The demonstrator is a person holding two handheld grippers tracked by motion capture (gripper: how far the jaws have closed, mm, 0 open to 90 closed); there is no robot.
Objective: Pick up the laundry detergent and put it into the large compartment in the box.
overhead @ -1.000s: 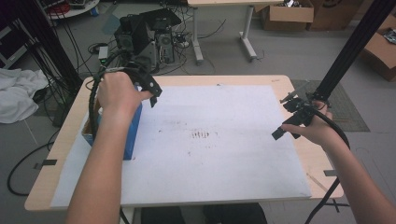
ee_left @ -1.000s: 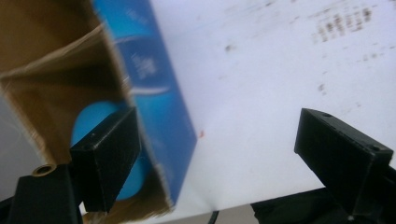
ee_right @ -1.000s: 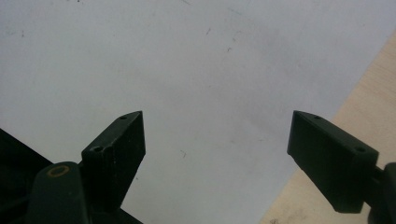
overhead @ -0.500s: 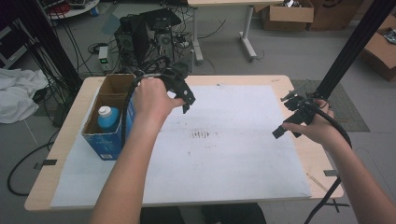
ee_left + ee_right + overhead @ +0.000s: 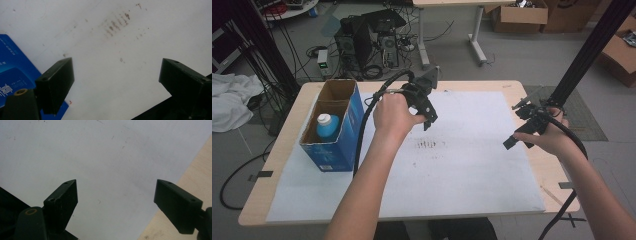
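- Grey floor behind the table: computer tower (image 5: 371,42) w/ tangled cables, cardboard boxes (image 5: 526,15) at far right, white cloth (image 5: 232,102) heaped at left, black frame post (image 5: 584,55) slanting down by the table's right side.
- Wooden table (image 5: 277,150) covered almost edge to edge by a white sheet (image 5: 482,170); bare wood shows along the left, right and far edges.
- Sheet has a patch of small brown smudges (image 5: 428,145) near mid-table; same marks seen in left gripper view (image 5: 117,23).
- Blue carton (image 5: 344,135), top flaps open, stands on the sheet's left part; blue bottle w/ white cap (image 5: 325,125) upright inside it. Carton's blue printed side also at lower left of left gripper view (image 5: 15,75).
- Left gripper (image 5: 428,112) held above the sheet, just right of the carton, over the far-centre area; cable loops back toward the forearm. Jaws spread wide, nothing between them, just sheet below.
- Right gripper (image 5: 518,137) held above the sheet's right edge, well apart from the left one. Jaws wide apart too, empty; right gripper view has sheet below and bare wood at lower right (image 5: 197,177).
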